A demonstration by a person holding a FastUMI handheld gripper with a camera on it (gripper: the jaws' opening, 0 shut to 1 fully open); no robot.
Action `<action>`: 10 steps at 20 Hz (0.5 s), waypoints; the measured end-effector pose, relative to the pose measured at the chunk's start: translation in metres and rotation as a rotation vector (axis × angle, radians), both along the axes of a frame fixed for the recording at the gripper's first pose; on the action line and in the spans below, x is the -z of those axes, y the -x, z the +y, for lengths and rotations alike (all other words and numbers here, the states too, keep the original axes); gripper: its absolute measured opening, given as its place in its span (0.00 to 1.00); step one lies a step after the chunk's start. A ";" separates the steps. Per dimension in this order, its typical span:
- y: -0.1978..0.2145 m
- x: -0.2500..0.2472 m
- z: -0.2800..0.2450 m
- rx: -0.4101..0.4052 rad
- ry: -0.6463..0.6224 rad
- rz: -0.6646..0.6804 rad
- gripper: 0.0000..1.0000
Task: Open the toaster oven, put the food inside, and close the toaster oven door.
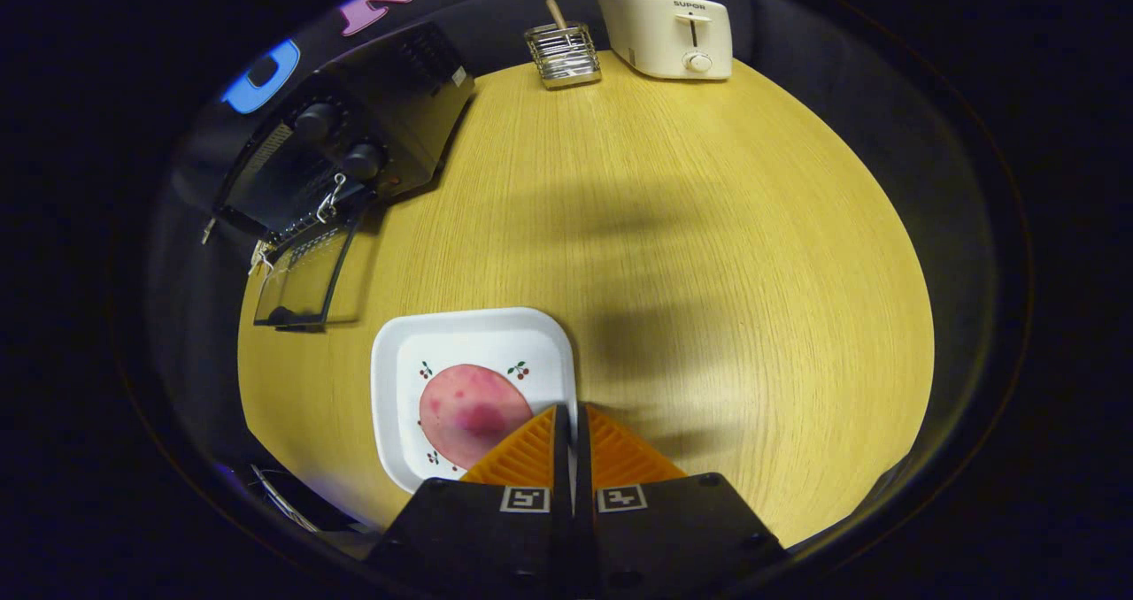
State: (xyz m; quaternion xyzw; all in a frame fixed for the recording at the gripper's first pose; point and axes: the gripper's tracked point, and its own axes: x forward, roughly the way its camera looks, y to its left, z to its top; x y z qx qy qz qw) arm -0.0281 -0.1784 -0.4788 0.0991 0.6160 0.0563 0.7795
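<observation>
A round light-wood table (708, 228) stands against dark cloth walls.

High fisheye view down over table (708, 255)

A black toaster oven (354, 149) sits at the far left of the counter (708, 255), its glass door (305, 277) hanging open. A pink meat slice (469, 410) lies flat on a white square plate (469, 334) nearer.
</observation>
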 end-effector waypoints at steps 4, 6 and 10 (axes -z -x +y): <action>0.005 -0.001 0.003 0.103 -0.168 0.065 0.05; 0.006 -0.006 0.008 0.231 -0.310 0.094 0.05; 0.006 -0.016 0.009 0.467 -0.494 0.111 0.05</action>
